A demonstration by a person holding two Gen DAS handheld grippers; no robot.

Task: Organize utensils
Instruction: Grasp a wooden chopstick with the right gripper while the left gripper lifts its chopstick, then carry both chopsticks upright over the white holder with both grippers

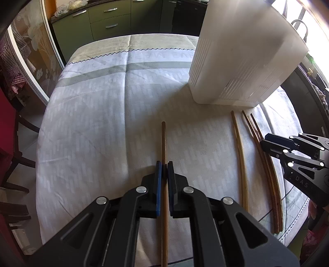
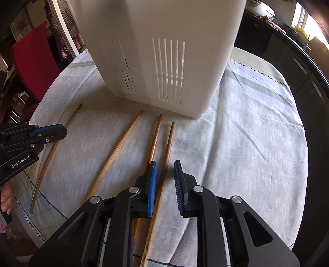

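Four chopsticks lie on the pale tablecloth [image 1: 102,106] in front of us, all pointing roughly toward the tall white slotted holder [image 1: 242,61] that stands upright at the far side of the table.

Our left gripper [image 1: 164,170] has its jaws pinched narrow on the leftmost chopstick [image 1: 163,143], the blue pads pressing it from both sides; the stick runs straight out past the fingertips, and its far tip ends well short of the holder. From the right wrist view the same stick [image 2: 51,152] runs under that gripper's tip.

Our right gripper [image 2: 165,174] comes down over the two chopsticks farthest to the right. Its jaws stand a little apart, with the plain brown chopstick [image 2: 167,147] lying between them (the left blue pad sits just beside it, the right pad clear of it), so nothing is squeezed. The ringed chopstick [image 2: 155,137] lies just outside the left finger, partly hidden beneath it. A lighter chopstick [image 2: 121,143] lies by itself between the two grippers, touching neither.

One hand [image 2: 6,199] shows at the lower left edge of the right wrist view. Dark green cabinets [image 1: 111,18] stand beyond the table, and a red chair [image 2: 33,55] sits to one side.
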